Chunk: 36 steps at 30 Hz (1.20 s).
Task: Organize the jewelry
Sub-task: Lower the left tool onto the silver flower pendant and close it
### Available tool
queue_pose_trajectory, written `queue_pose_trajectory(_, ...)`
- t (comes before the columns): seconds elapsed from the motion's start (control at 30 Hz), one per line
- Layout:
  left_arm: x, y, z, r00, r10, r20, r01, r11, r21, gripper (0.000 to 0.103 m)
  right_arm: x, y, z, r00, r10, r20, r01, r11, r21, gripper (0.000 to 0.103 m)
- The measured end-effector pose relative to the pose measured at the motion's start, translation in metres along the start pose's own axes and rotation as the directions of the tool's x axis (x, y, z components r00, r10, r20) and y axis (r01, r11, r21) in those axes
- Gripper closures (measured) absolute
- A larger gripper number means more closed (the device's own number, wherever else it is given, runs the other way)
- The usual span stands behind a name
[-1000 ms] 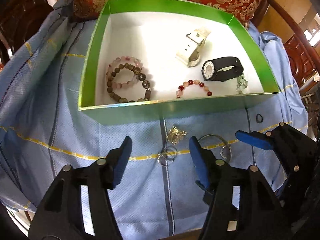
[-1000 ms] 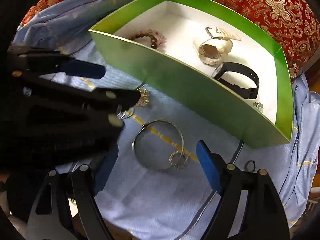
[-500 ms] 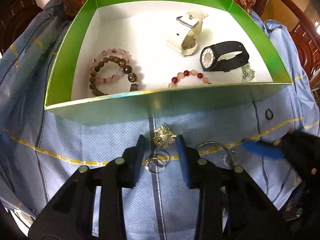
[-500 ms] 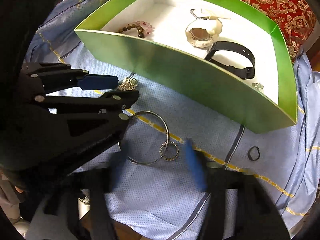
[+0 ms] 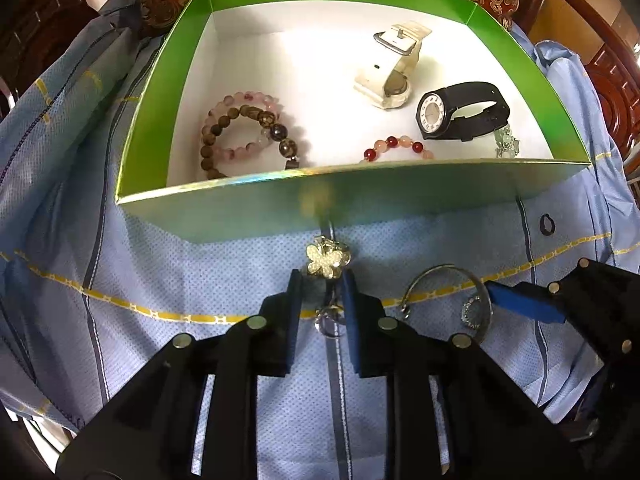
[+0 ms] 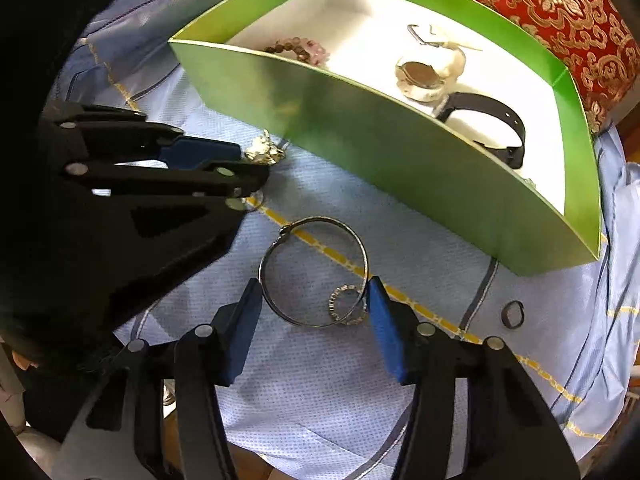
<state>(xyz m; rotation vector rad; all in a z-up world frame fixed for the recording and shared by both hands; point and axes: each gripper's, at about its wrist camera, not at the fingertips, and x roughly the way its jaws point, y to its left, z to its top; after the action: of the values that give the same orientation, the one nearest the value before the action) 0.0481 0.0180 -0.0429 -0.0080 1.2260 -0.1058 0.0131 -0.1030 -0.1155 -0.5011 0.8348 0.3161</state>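
We count two watches and three bead bracelets in the green box. Our left gripper stands narrowly parted around a flower charm; whether it grips, we cannot tell. Our right gripper spreads wide around one bangle.

Gold flower brooch and silver bangle flat outside green box

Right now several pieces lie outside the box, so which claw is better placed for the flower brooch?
Left. The left claw has its fingers either side of the flower brooch, while the right claw brackets the silver bangle.
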Motion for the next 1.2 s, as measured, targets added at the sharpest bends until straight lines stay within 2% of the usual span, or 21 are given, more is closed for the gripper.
queue_pose_trajectory(0.13, -0.003, 0.007, 0.003, 1.0, -0.019, 0.004, 0.019, 0.999, -0.025, 0.081, -0.006, -0.017, 0.004, 1.0, -0.002, 0.007, 0.002, 0.999, 0.038, 0.05)
queue_pose_trajectory(0.17, -0.005, 0.008, 0.004, 1.0, -0.03, 0.007, 0.03, 0.999, -0.038, 0.077, -0.01, -0.021, 0.005, 1.0, -0.002, 0.012, 0.001, 0.999, 0.051, 0.05)
queue_pose_trajectory(0.27, -0.007, 0.019, 0.006, 0.997, -0.078, 0.006, 0.078, 0.993, -0.086, 0.052, -0.018, -0.039, 0.01, 0.999, 0.006, 0.032, -0.009, 0.993, 0.115, 0.05)
queue_pose_trajectory(0.37, -0.005, 0.025, 0.006, 0.994, -0.109, 0.003, 0.108, 0.987, -0.116, 0.053, -0.017, -0.05, 0.011, 1.0, 0.009, 0.027, -0.013, 0.987, 0.163, 0.05)
queue_pose_trajectory(0.5, 0.002, 0.018, 0.004, 0.996, -0.094, -0.011, 0.092, 0.991, -0.094, 0.053, -0.016, -0.052, 0.005, 1.0, 0.009, 0.015, -0.011, 0.986, 0.164, 0.05)
queue_pose_trajectory(0.73, 0.009, 0.004, 0.008, 1.0, -0.028, 0.012, 0.029, 0.997, -0.072, 0.054, -0.022, -0.052, 0.003, 1.0, 0.001, 0.023, -0.004, 0.988, 0.152, 0.05)
queue_pose_trajectory(0.77, 0.009, 0.003, 0.009, 1.0, -0.027, 0.014, 0.028, 0.997, -0.072, 0.054, -0.022, -0.053, 0.003, 1.0, -0.011, 0.023, 0.007, 0.988, 0.154, 0.049)
queue_pose_trajectory(0.8, 0.01, 0.003, 0.009, 0.999, -0.027, 0.018, 0.028, 0.997, -0.075, 0.053, -0.021, -0.054, 0.003, 0.999, -0.026, 0.021, 0.023, 0.988, 0.156, 0.041)
queue_pose_trajectory(0.87, 0.009, 0.005, 0.01, 0.999, -0.025, 0.023, 0.027, 0.996, -0.081, 0.052, -0.017, -0.057, 0.003, 0.999, -0.051, 0.017, 0.048, 0.986, 0.161, 0.033)
queue_pose_trajectory(0.97, 0.012, 0.001, 0.015, 0.999, -0.016, 0.03, 0.019, 0.997, -0.079, 0.047, -0.007, -0.06, 0.005, 0.999, -0.046, 0.016, 0.043, 0.987, 0.156, 0.031)
queue_pose_trajectory(1.13, 0.018, -0.015, 0.021, 0.999, 0.031, 0.04, -0.028, 0.998, -0.053, 0.046, 0.015, -0.059, 0.006, 0.998, -0.053, -0.024, 0.056, 0.986, 0.155, 0.031)
queue_pose_trajectory(1.17, 0.019, -0.017, 0.021, 0.998, 0.046, 0.041, -0.044, 0.998, -0.046, 0.049, 0.015, -0.06, 0.006, 0.998, -0.055, -0.013, 0.056, 0.986, 0.158, 0.032)
queue_pose_trajectory(1.2, 0.019, -0.02, 0.022, 0.997, 0.066, 0.043, -0.064, 0.997, -0.042, 0.061, 0.014, -0.06, 0.006, 0.999, -0.051, -0.009, 0.052, 0.986, 0.157, 0.04)
